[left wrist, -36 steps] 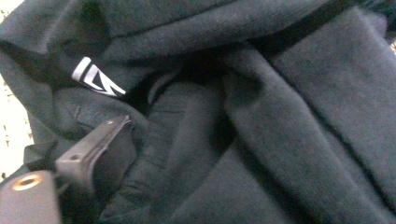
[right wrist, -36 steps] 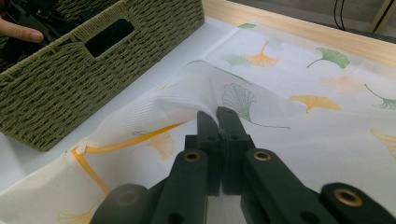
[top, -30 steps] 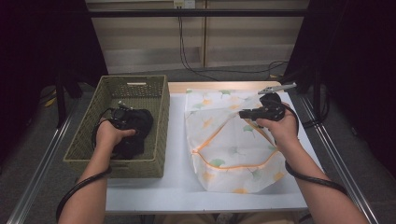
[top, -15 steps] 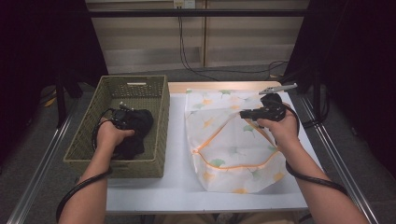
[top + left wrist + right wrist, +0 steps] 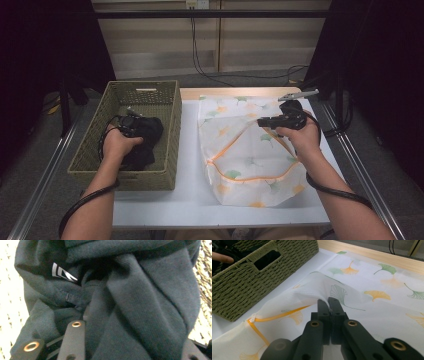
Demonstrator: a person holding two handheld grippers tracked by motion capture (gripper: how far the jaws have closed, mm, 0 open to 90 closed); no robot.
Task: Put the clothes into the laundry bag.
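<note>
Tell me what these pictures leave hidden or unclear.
- What kind of dark garment it is: bunched in the left gripper view, cut off by the edges.
- The left gripper jaw tips: buried in cloth in its own view, covered by the hand in the high view.
- The woven basket floor: covered by the garment.
- Inside the ginkgo-print mesh laundry bag: its raised flap, pinched by the right gripper, screens it.
</note>
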